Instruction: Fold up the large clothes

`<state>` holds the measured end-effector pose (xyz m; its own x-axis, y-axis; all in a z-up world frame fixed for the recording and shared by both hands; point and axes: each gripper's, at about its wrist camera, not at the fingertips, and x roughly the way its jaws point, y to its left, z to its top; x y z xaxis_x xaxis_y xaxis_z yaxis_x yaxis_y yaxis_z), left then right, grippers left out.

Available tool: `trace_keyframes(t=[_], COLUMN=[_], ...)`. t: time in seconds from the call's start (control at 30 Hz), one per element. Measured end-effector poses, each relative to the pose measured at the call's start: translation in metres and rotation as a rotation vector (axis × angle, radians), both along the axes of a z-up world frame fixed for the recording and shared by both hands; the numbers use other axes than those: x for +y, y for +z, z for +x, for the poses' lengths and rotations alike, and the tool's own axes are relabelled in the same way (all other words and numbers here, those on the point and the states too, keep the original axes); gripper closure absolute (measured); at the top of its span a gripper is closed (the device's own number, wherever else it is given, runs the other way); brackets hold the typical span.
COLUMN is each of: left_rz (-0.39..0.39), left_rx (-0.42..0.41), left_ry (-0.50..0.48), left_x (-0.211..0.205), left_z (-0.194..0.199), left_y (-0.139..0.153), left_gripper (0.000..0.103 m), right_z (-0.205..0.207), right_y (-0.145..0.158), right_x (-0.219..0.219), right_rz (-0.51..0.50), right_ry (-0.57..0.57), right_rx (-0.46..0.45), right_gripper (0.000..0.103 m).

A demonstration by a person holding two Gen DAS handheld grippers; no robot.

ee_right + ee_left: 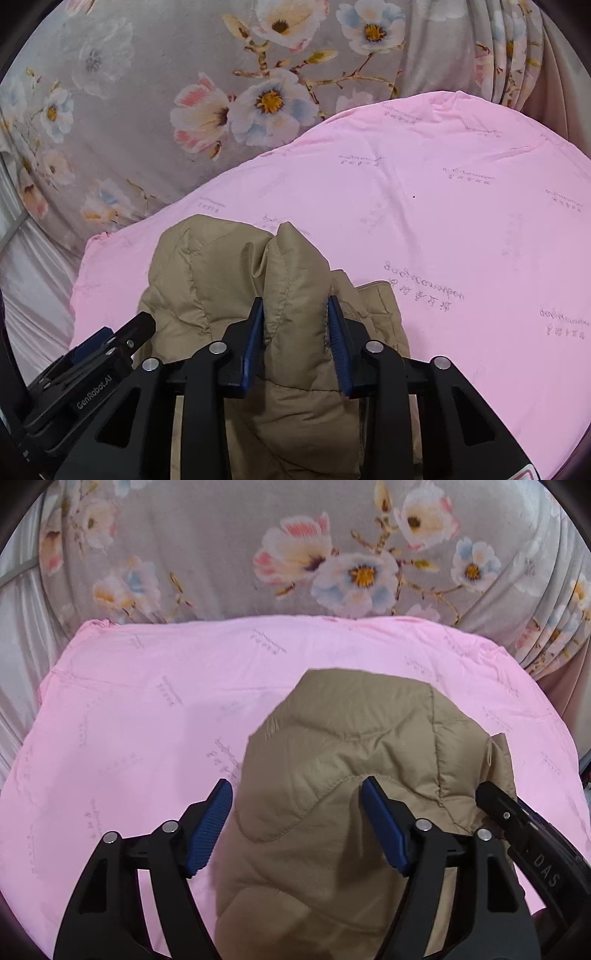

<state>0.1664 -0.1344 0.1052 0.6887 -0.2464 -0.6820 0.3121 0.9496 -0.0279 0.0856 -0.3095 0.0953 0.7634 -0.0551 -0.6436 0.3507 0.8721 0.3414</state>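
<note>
A tan quilted jacket [354, 760] was seen bunched on a pink printed sheet [147, 709], filling the lower centre of the left wrist view and the lower left of centre of the right wrist view [229, 280]. In the right wrist view, a raised fold of the jacket was pinched between the blue pads of the right gripper [295, 336], both pads being pressed against the fabric. In the left wrist view, the left gripper [297, 823] was held with its fingers spread wide over the jacket; the padding lay between them, but no pad was seen pressing on it. The right gripper's black body [517, 823] was visible at the lower right of that view. Behind the sheet, a grey floral cloth [221, 554] was spread across the top of both views.
</note>
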Motion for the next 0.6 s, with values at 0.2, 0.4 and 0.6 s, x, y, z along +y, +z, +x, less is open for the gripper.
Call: trace_keyframes(t=[0.2,0.4,0.6], left_rz=[-0.018,0.030,0.059], left_rx=[0.027,0.015,-0.009], left_ry=[-0.003,0.016,0.024], left_x=[-0.013,-0.026,-0.035], left_z=[0.007,0.008,0.009], left_y=[-0.023,-0.037,-0.048], left_gripper=[0.033,0.031,0.027], right_z=[0.006,0.011,0.016], right_y=[-0.031,-0.054,-0.067], right_x=[-0.007,-0.017,-0.023], right_rz=[-0.059,-0.032,-0.007], right_ry=[-0.015,-0.011,-0.008], right_rx=[0.023,0.034,0.043], right_gripper=[0.079,0.077,0.074])
